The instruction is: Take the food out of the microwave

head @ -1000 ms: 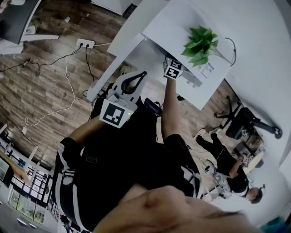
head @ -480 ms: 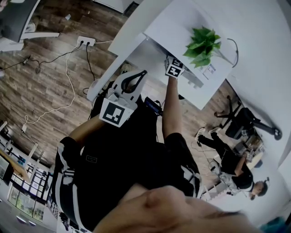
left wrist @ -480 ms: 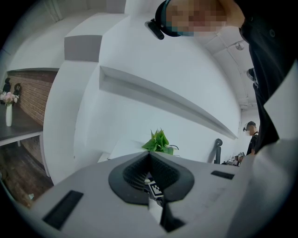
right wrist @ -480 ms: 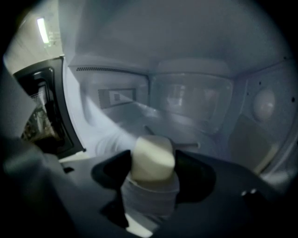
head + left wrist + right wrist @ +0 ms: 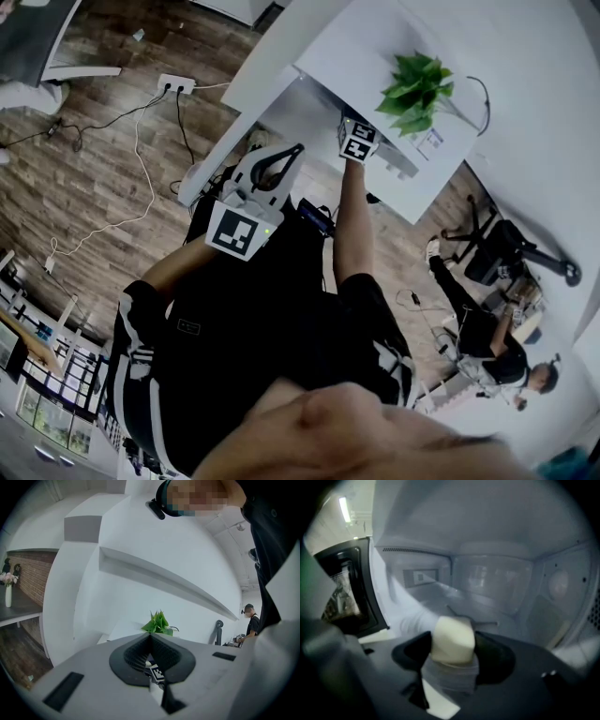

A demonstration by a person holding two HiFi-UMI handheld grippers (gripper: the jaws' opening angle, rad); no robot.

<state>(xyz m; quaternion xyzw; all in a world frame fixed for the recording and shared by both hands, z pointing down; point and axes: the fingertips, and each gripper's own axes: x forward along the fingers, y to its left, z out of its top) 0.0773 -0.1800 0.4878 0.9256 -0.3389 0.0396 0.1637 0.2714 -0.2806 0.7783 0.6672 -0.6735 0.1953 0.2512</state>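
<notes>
Food [image 5: 452, 639], pale block, seemingly upright, in right gripper [image 5: 453, 651], inside microwave [image 5: 501, 585]

The left hand-held gripper [image 5: 151, 639], jaws together and empty, faces a green plant [image 5: 158, 623].

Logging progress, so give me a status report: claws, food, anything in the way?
Right claw shut on food, inside microwave. Left claw shut, empty, away from microwave. Door open, nothing blocking.

Under you is a brown wood floor [image 5: 84, 187] with a white plug box [image 5: 175, 88] and wires. A green plant [image 5: 412, 92] sits near a corner of the white desk [image 5: 361, 47]. A black chair [image 5: 511, 251] stands nearby.
</notes>
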